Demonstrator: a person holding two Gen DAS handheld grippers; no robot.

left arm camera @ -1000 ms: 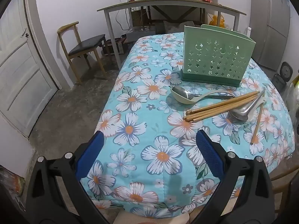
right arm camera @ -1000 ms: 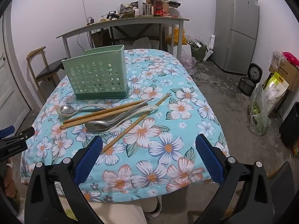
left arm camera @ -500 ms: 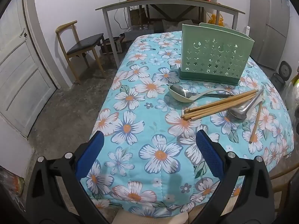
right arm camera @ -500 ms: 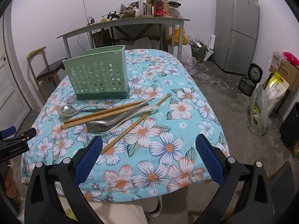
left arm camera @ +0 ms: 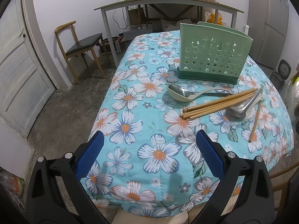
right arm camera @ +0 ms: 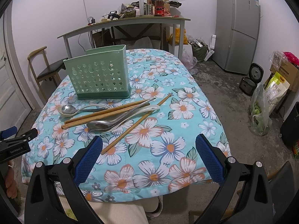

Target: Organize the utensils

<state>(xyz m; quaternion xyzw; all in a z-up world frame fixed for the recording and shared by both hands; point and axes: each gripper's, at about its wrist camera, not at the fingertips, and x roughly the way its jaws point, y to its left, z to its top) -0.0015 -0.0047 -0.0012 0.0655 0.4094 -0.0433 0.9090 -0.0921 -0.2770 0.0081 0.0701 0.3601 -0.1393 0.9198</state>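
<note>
A floral turquoise cloth is covering the tabletop (right arm camera: 168, 149), and its near edge is curving down at the bottom of both views. The green utensil holder (right arm camera: 100, 76) is standing upright toward the upper middle of the right view, perforated with stars. Just in front of it the utensils are lying in a loose heap: a pale spoon (left arm camera: 179, 93) with a metal spoon nested in its bowl, a bundle of wooden chopsticks (right arm camera: 104, 114) slanting across, a metal ladle-like spoon (right arm camera: 101, 125) touching them, and a single chopstick (right arm camera: 136, 124) running diagonally toward the lower left.

The left tongs (left arm camera: 148, 155) are hovering with blue pads wide apart over bare cloth at the bottom of the left view, holding nothing. The right tongs (right arm camera: 148, 155) are likewise spread apart and empty, the single chopstick's near end lying just beside the left pad.

Around the edges: a wooden chair (left arm camera: 80, 44) and a door at the left, a cluttered side table (right arm camera: 127, 21) behind, a fridge (right arm camera: 237, 28) at upper right, bags on the concrete floor at right.
</note>
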